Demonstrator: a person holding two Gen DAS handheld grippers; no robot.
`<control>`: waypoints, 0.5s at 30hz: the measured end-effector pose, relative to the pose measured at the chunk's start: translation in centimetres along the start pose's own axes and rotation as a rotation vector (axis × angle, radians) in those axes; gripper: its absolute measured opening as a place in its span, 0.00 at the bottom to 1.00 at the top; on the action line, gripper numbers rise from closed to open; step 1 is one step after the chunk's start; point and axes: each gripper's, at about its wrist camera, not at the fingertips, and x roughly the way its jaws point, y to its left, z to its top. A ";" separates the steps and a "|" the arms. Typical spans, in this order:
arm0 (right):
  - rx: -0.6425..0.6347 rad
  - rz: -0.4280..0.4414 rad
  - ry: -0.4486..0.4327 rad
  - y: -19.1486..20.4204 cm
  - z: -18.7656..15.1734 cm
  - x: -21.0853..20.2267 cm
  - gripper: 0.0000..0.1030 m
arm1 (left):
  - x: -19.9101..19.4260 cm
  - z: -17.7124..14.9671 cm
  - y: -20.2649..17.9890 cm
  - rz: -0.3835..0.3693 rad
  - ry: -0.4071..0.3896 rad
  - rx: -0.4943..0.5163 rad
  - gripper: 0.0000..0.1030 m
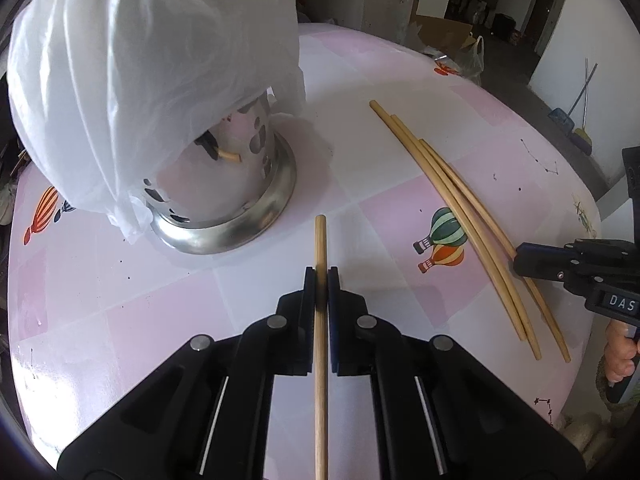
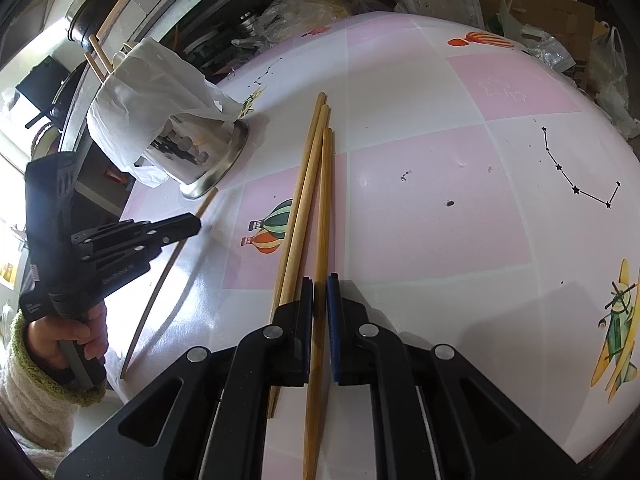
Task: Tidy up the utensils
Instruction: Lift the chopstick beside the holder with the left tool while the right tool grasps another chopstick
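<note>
The left hand-held gripper (image 1: 321, 276) is pinching a single chopstick (image 1: 320, 248), which is lying lengthwise between its pads and pointing toward the steel utensil holder (image 1: 224, 184) standing at the far left of the tabletop (image 1: 120, 300). The right hand-held gripper (image 2: 319, 286) is pinching one chopstick (image 2: 325, 200) of the loose three (image 1: 460, 208) lying to the right, on the pink checked cloth.

The risks, as I am judging them: a white plastic bag (image 1: 140, 60) is draping over the holder's top, so a stick could be catching on the film or glancing off it instead of dropping in. Each stick is being held along its length by narrow pads, so it may be sliding or swivelling once tilted upright. The right one is lying touching its two neighbours (image 2: 298, 208), which could be getting dragged or rolled toward the edge.

Readable writing is scarce: "DAS" is showing on the right tool's body in the left view; the small print on the other is too blurred.
</note>
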 end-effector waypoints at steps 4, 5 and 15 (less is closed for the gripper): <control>-0.019 -0.005 0.004 0.2 0.5 -0.2 0.16 | -2.7 0.4 0.7 -0.036 -0.069 -0.038 0.05; -0.026 -0.005 0.000 0.3 0.8 -0.3 0.17 | -3.6 0.5 1.0 -0.050 -0.093 -0.052 0.05; -0.123 -0.069 -0.015 1.1 4.5 0.6 0.18 | -12.5 -0.3 3.8 -0.175 -0.350 -0.151 0.05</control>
